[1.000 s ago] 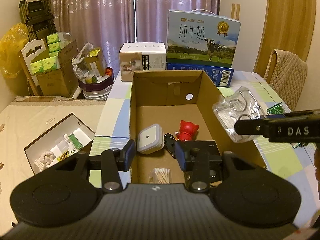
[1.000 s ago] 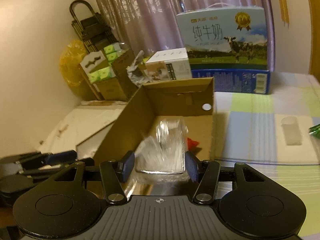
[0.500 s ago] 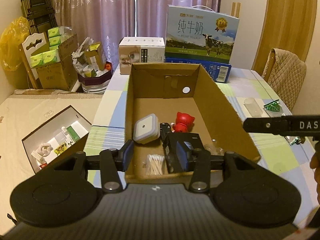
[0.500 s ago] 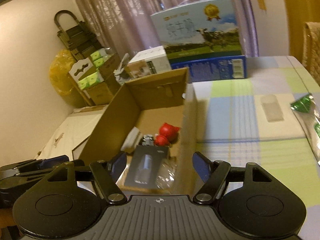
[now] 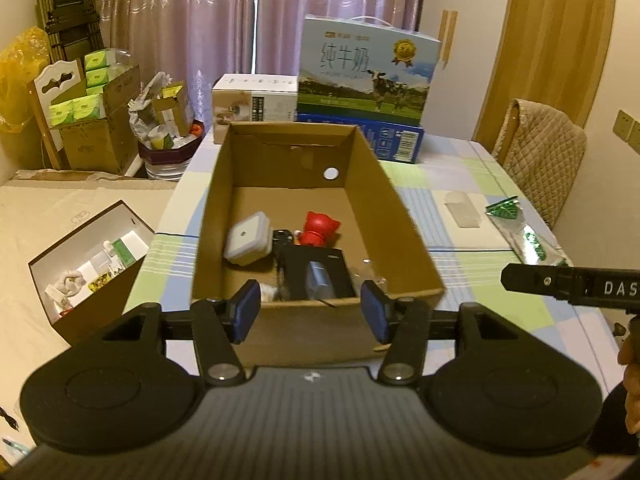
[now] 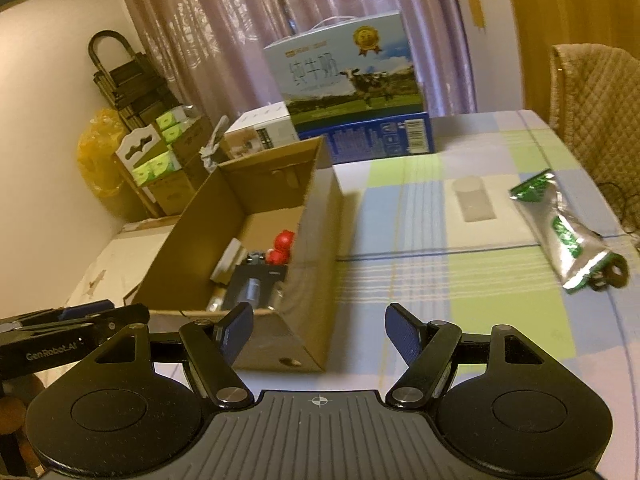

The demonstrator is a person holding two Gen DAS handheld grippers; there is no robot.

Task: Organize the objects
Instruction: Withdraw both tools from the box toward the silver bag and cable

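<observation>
An open cardboard box [image 5: 404, 240] stands on the checked tablecloth. It holds a white square container [image 5: 246, 238], a red toy [image 5: 318, 226], a black pack [image 5: 316, 272] and a clear plastic pack [image 5: 370, 276]. My left gripper [image 5: 311, 308] hovers before the box's near wall, its jaws opening with nothing between them. My right gripper [image 6: 320, 324] is open and empty, just right of the box [image 6: 316, 240]. A silver-green packet [image 6: 560, 236] and a clear plastic piece [image 6: 472, 198] lie on the table to the right.
A milk carton case [image 5: 368, 68] on a blue box and a white box [image 5: 256, 104] stand behind the cardboard box. A quilted chair [image 5: 540, 160] is at the table's right side. An open box [image 5: 88, 256] of small items sits low on the left.
The right gripper let the clear plastic pack go into the box, opened and swung right over the table. The left gripper drew back from the box and its jaws spread wider.
</observation>
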